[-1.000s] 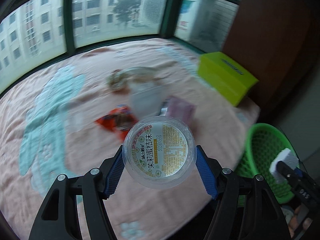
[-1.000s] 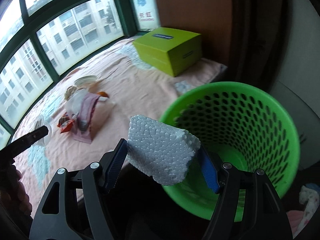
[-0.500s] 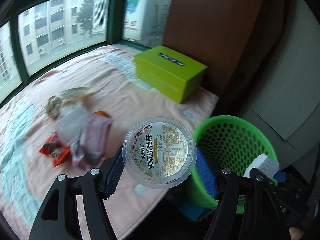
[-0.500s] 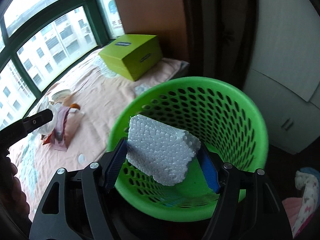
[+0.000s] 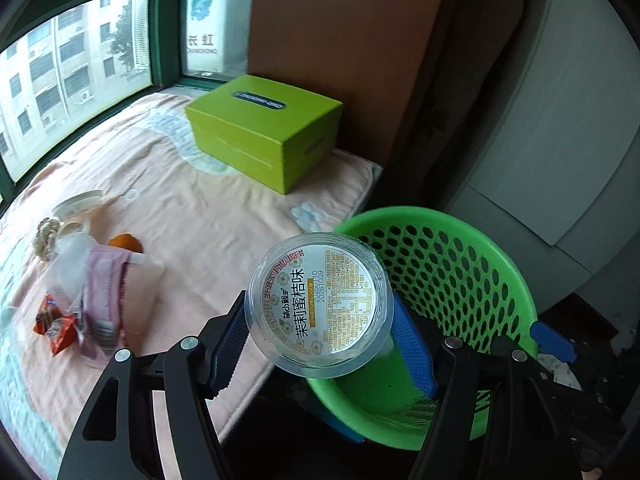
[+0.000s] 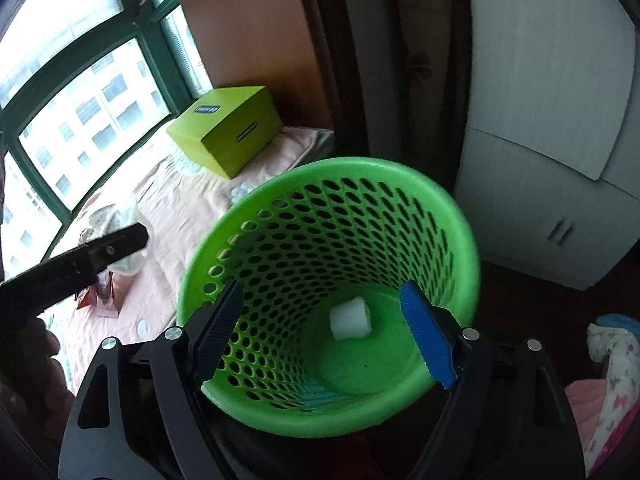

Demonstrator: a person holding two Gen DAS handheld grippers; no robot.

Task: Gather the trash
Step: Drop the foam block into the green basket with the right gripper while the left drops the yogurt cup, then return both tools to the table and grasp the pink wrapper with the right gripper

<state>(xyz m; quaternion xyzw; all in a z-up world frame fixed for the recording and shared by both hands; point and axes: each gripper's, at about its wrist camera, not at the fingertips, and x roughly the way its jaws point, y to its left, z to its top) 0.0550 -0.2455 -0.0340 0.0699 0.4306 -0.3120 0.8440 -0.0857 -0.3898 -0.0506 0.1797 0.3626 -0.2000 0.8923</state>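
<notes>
The left hand-held gripper (image 5: 320,334) is pinching a clear cup (image 5: 320,306) with a printed lid. The cup is hanging by the near edge of the green bin (image 5: 480,272). The right hand-held gripper (image 6: 326,330) is over the bin (image 6: 452,216), and its jaws are opening with nothing between them. A white foam block (image 6: 350,317) is lying at the bottom of the bin. More trash, a red wrapper (image 5: 54,326) and a pink pack (image 5: 106,284), is sitting on the bed (image 5: 208,216). A green box (image 5: 264,128) is sitting on the bed too.
</notes>
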